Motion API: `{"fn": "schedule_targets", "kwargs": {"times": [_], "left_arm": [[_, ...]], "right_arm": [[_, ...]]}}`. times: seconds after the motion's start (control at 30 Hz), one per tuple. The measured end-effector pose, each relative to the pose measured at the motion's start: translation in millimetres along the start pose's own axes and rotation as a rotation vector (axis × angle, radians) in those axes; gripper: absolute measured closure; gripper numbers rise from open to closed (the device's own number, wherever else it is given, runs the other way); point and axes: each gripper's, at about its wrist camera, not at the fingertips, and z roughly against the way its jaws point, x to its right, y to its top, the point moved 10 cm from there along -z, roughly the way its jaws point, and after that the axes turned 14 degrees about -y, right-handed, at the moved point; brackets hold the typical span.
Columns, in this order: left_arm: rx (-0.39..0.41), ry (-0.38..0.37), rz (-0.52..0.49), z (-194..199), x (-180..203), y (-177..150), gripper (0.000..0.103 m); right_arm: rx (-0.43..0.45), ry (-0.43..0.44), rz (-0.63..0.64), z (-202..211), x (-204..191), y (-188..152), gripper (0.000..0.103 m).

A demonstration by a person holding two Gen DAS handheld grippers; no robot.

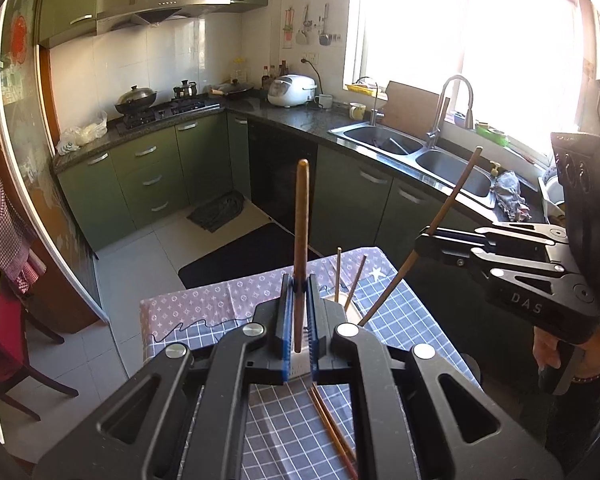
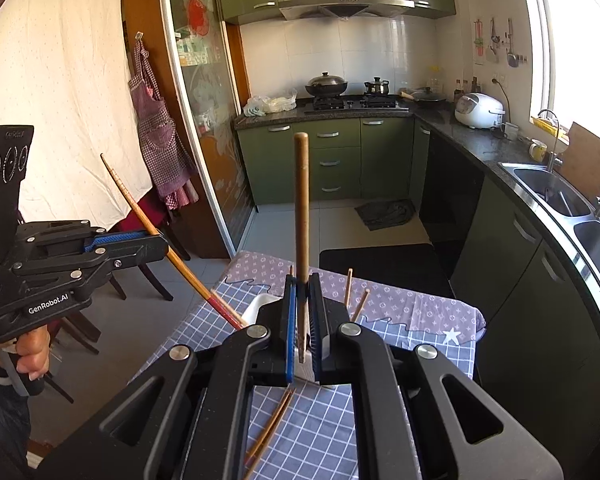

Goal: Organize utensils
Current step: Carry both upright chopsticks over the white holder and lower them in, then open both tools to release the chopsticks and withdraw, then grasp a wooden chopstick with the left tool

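My left gripper (image 1: pixel 300 286) is shut on a brown chopstick (image 1: pixel 301 240) and holds it upright above the utensil holder (image 1: pixel 354 314) on the checked tablecloth. My right gripper (image 2: pixel 303 284) is shut on another brown chopstick (image 2: pixel 301 208), also upright. In the left wrist view the right gripper (image 1: pixel 424 236) shows at the right, its chopstick (image 1: pixel 454 196) slanting down into the holder. In the right wrist view the left gripper (image 2: pixel 162 242) shows at the left, its red-tipped chopstick (image 2: pixel 140 206) slanting to a white holder (image 2: pixel 258 306). Two chopsticks (image 1: pixel 350 280) stand in the holder. A loose pair (image 1: pixel 334 428) lies on the cloth.
The small table (image 2: pixel 420 312) stands in a green kitchen. A counter with a double sink (image 1: pixel 412 152) runs along the right, a stove with pots (image 2: pixel 352 96) at the back. A black mat (image 2: pixel 380 264) lies beyond the table. A chair (image 1: pixel 16 344) stands at the left.
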Motion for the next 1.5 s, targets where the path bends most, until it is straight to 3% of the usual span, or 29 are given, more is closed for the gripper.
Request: {"fn": "schedule_targets", "kwargs": {"times": [0.13,0.4,0.57,0.73,0.87,1.0,1.1,1.13,1.27,1.5], "left_arm": [[-0.022,0.024,0.015,-29,-16,3,0.096],[-0.154,0.019,0.074,-88,-45,-39,0.096],[-0.2,0.017,0.096,-107,-52,-57,0.096],[-0.202,0.018,0.101,-105,-51,-59,0.095],[-0.17,0.02,0.085,-90,-43,-47,0.083],[-0.138,0.021,0.075,-71,-33,-38,0.082],[-0.129,0.016,0.061,-57,-23,-44,0.082],[-0.133,0.014,0.058,-53,-19,-49,0.081],[-0.19,-0.022,0.089,-47,-7,-84,0.081],[-0.365,-0.043,0.132,-70,10,-178,0.081]], "right_arm": [[-0.016,-0.007,0.01,-31,-1,1,0.096],[-0.093,-0.043,0.048,-90,-5,-34,0.096],[-0.117,-0.038,0.043,-105,-4,-50,0.095],[-0.087,-0.022,0.03,-89,-3,-47,0.095],[-0.03,0.001,0.022,-51,-7,-44,0.095],[0.017,0.022,0.032,-9,-10,-54,0.093],[0.043,0.029,0.031,20,-8,-76,0.091],[0.048,0.028,0.026,27,-6,-86,0.086],[0.05,0.024,-0.034,44,8,-139,0.082],[-0.109,-0.104,-0.114,4,33,-248,0.078]]}}
